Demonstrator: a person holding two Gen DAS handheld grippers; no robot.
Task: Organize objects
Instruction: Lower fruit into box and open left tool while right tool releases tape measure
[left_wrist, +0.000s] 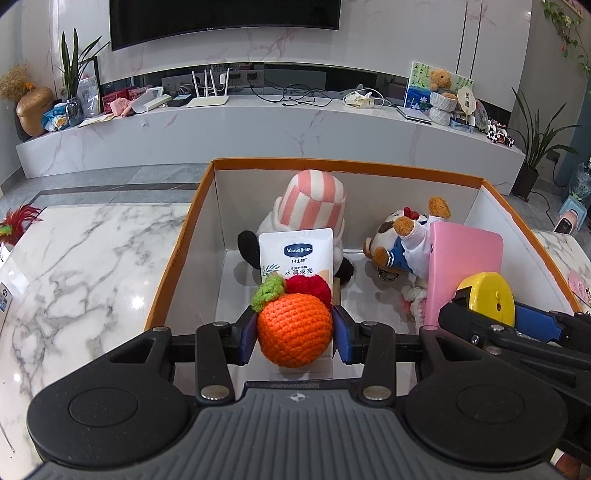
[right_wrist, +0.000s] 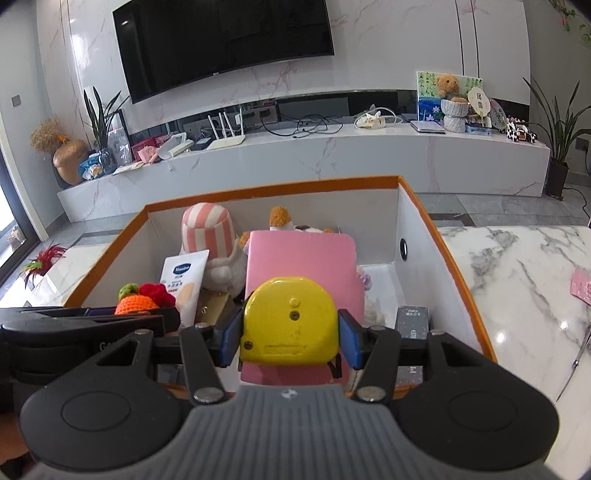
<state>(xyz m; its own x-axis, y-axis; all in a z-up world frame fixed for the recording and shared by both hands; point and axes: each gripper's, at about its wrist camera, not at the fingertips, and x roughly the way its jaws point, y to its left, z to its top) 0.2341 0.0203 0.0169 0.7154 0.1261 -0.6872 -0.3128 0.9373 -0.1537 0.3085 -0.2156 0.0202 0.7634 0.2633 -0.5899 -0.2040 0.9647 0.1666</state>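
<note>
My left gripper (left_wrist: 294, 326) is shut on a crocheted orange fruit (left_wrist: 293, 334) with a green leaf and red part, held over the near edge of an orange-rimmed cardboard box (left_wrist: 332, 164). My right gripper (right_wrist: 290, 330) is shut on a yellow tape measure (right_wrist: 290, 321), also over the box's near side; it shows at the right of the left wrist view (left_wrist: 487, 301). Inside the box are a Vaseline tube (left_wrist: 295, 254), a pink-striped plush (left_wrist: 314, 206), a small dog plush (left_wrist: 402, 236) and a pink notebook (right_wrist: 301, 254) standing upright.
The box stands on a white marble table (left_wrist: 74, 266). A small dark box (right_wrist: 413, 317) lies in the box's right corner. Scissors (right_wrist: 576, 362) and a pink card (right_wrist: 581, 286) lie on the table to the right. A feathered toy (left_wrist: 16, 223) lies at the far left.
</note>
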